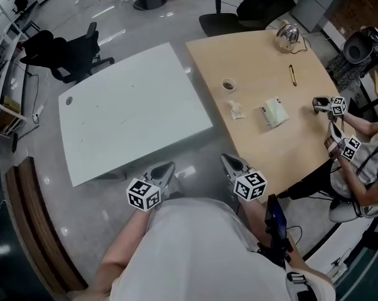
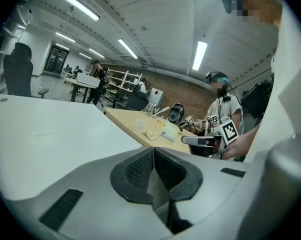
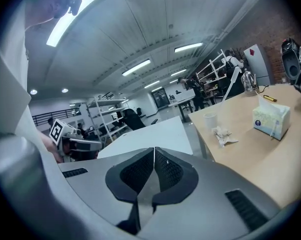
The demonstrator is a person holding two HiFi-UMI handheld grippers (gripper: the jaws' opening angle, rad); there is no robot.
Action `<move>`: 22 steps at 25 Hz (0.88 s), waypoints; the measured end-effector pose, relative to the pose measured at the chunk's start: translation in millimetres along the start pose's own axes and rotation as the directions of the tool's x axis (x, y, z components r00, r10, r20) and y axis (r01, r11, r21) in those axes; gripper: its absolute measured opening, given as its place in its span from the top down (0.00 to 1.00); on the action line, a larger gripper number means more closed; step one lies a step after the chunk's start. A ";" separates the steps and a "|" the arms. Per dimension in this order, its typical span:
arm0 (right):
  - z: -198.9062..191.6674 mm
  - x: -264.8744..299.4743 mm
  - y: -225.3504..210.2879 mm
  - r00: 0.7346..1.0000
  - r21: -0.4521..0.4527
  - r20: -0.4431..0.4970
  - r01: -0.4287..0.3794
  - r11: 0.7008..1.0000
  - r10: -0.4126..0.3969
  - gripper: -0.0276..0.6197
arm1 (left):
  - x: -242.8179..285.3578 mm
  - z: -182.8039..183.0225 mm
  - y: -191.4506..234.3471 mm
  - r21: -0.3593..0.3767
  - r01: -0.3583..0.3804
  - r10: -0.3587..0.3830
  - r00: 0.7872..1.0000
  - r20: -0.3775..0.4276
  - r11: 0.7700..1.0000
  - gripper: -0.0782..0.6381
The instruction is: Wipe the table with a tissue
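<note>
Only the head view shows the whole layout: the left gripper (image 1: 167, 168) and the right gripper (image 1: 230, 162) are held close to the person's body, over the floor in front of the gap between a white surface (image 1: 126, 111) and a wooden surface (image 1: 264, 158). The crumpled tissue (image 1: 237, 110) lies on the wooden surface, nearer to its left edge than to its right one. It is just beside a tissue box (image 1: 274, 113) and near a paper cup (image 1: 229, 84), and both grippers are well apart from it. Each gripper view shows what the head view cannot: the two dark ribbed pads of each gripper are pressed together, so the jaws of both are clenched with nothing between them. The left gripper view also shows the right gripper from the side, and the right gripper view shows the left one in the same way. The head view alone shows that a second person (image 1: 365, 162) at the right edge of the wooden surface holds two more grippers with marker cubes. A yellow pen (image 1: 292, 74) and a glass jug (image 1: 288, 35) lie toward the far edge. For writing, the cubes carry only black and white square patterns. In the right gripper view the front of the tissue box has a small blue mark, too small to read.
</note>
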State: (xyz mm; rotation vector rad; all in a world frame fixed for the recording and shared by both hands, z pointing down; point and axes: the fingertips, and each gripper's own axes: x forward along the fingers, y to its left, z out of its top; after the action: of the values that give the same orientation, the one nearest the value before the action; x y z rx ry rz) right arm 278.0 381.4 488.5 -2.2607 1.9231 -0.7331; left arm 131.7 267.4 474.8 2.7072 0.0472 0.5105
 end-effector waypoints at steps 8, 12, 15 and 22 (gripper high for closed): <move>32.1 29.3 -12.4 0.992 -0.034 0.008 0.123 0.992 -0.123 0.93 | 25.8 30.3 36.0 0.020 0.124 -0.124 0.992 -0.020 0.992 0.88; 30.1 34.1 -21.6 0.980 -0.036 -0.025 0.196 0.980 -0.197 0.93 | 29.6 33.5 45.4 0.025 0.186 -0.185 0.982 -0.044 0.982 0.88; 21.5 36.4 -32.0 0.964 -0.043 -0.081 0.251 0.967 -0.253 0.93 | 29.1 35.8 55.6 0.019 0.201 -0.200 0.978 -0.054 0.979 0.88; 19.8 52.4 -59.9 0.944 -0.067 -0.137 0.292 0.954 -0.299 0.93 | 28.8 34.9 80.5 -0.018 0.169 -0.170 0.984 -0.059 0.985 0.88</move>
State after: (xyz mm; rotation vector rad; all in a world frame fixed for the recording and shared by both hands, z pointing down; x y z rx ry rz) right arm 345.4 339.3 508.6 -2.6284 1.6871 -0.9197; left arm 168.1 183.1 484.9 2.6444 0.2872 0.5384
